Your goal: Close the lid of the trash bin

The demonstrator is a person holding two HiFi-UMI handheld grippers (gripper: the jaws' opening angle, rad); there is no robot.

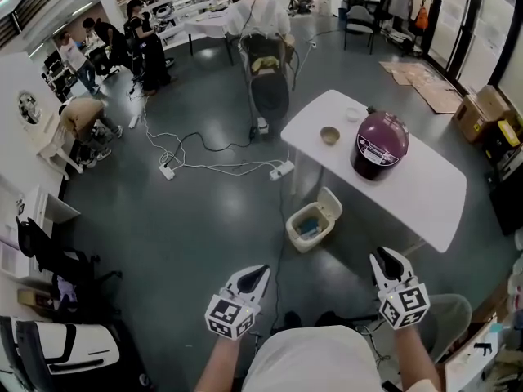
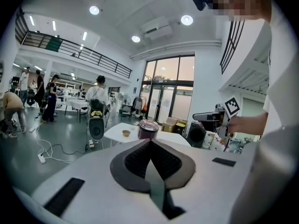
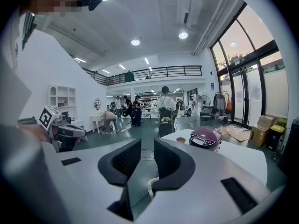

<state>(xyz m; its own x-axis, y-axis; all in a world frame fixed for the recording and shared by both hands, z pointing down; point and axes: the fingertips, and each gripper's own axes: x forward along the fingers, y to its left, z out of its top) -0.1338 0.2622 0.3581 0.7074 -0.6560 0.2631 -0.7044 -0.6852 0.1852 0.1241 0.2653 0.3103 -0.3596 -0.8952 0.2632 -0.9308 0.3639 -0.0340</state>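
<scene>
The small white trash bin [image 1: 309, 225] stands on the grey floor beside the white table [image 1: 425, 188]. Its lid [image 1: 330, 204] is tipped up and open, and blue contents show inside. Both grippers are held low and near the person, well short of the bin. My left gripper [image 1: 260, 271] [image 2: 150, 143] has its jaws pressed together with nothing in them. My right gripper [image 1: 382, 257] [image 3: 146, 146] has a clear gap between its jaws and holds nothing. The bin does not show clearly in either gripper view.
A purple rice cooker [image 1: 380, 144] [image 3: 206, 137] and a small bowl [image 1: 329, 135] sit on the table. Cables and power strips [image 1: 282, 170] lie on the floor beyond the bin. A stroller [image 1: 267, 76], several people and cardboard boxes [image 1: 482, 111] are farther off.
</scene>
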